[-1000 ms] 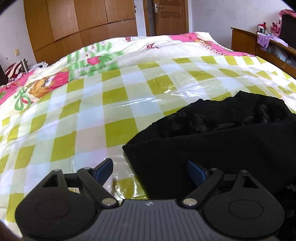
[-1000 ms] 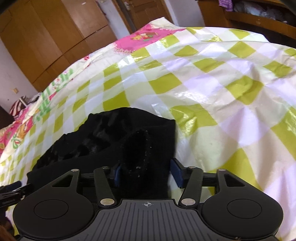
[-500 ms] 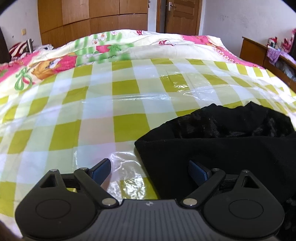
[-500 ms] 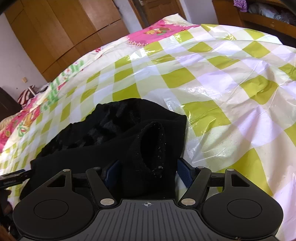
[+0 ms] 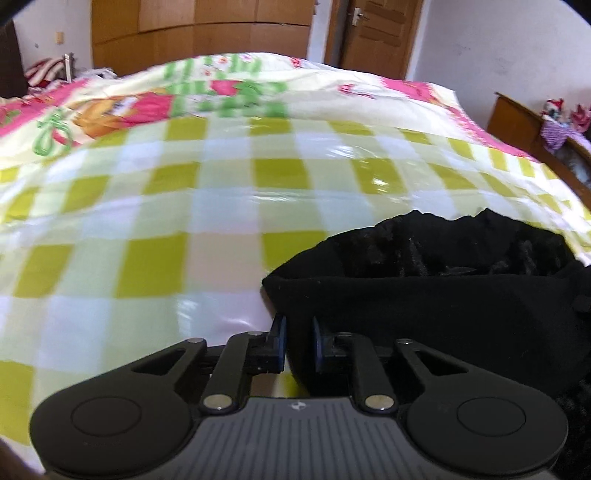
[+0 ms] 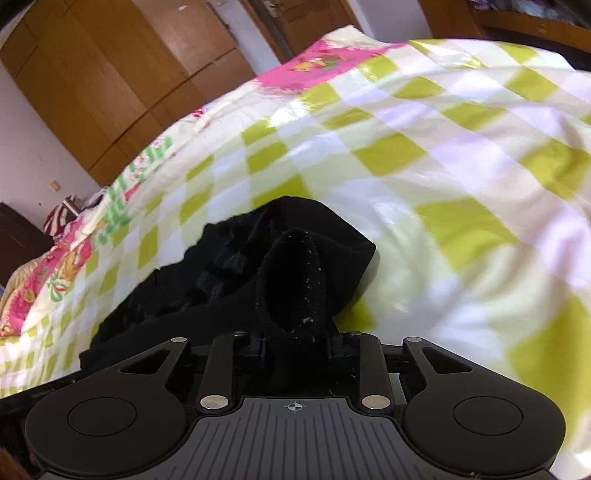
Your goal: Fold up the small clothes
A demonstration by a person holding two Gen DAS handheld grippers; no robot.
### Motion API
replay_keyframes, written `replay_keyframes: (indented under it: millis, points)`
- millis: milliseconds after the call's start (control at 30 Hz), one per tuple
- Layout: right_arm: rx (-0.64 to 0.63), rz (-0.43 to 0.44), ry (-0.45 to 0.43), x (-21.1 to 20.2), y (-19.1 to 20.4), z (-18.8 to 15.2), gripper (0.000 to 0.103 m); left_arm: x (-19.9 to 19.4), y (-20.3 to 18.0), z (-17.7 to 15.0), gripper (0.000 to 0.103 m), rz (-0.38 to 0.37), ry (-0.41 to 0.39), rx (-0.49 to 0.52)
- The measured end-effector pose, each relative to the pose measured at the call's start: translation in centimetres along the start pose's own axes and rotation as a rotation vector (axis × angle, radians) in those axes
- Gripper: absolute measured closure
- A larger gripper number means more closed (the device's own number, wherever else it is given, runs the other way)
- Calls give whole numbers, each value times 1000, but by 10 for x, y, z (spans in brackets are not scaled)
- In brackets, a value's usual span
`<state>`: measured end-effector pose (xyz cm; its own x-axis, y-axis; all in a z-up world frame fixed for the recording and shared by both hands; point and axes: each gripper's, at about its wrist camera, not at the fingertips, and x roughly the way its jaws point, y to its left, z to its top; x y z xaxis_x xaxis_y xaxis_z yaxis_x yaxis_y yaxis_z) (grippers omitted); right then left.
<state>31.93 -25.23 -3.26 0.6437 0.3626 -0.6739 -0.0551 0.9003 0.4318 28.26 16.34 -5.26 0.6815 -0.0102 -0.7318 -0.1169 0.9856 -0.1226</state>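
A small black garment [image 5: 424, 302] lies crumpled on a bed covered with a shiny green-and-white checked sheet [image 5: 177, 221]. In the left wrist view its near left corner runs down between the blue pads of my left gripper [image 5: 298, 343]. The jaws are closing and stand narrow, pinching that edge. In the right wrist view the same black garment [image 6: 229, 266] has a raised fold standing up between the jaws of my right gripper [image 6: 295, 341]. These jaws are closing too, and the cloth hides their pads. The checked sheet [image 6: 443, 177] stretches away to the right.
A pink and green cartoon quilt [image 5: 110, 107] covers the far end of the bed. Behind it stand a wooden wardrobe [image 5: 203, 29] and a brown door [image 5: 373, 33]. A wooden bed frame with clutter [image 5: 517, 122] runs along the right.
Both grippers went from wide open to narrow, each closing on the black garment. The left one slid right onto the garment's corner; the right one moved in over the raised fold.
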Motion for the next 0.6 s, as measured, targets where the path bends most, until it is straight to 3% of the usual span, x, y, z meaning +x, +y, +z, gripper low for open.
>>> replay_keyframes:
  millis: [167,300,467,533,600]
  points:
    - [-47,-18,-19,44,41,31,77,8,9,20,72,126,-32,75]
    - [-125,-105,-25,64,52,42,69,3,14,32,72,155,-58,52]
    - [-323,-187,-178,3,65,28,65,-45,15,20,72,127,-151,31]
    - [-355,-114,-176,-20,67,17,64,-61,8,11,72,86,-151,43]
    - [-350,-40,-119,-28,67,6,66,-72,-1,-1,72,42,-126,39]
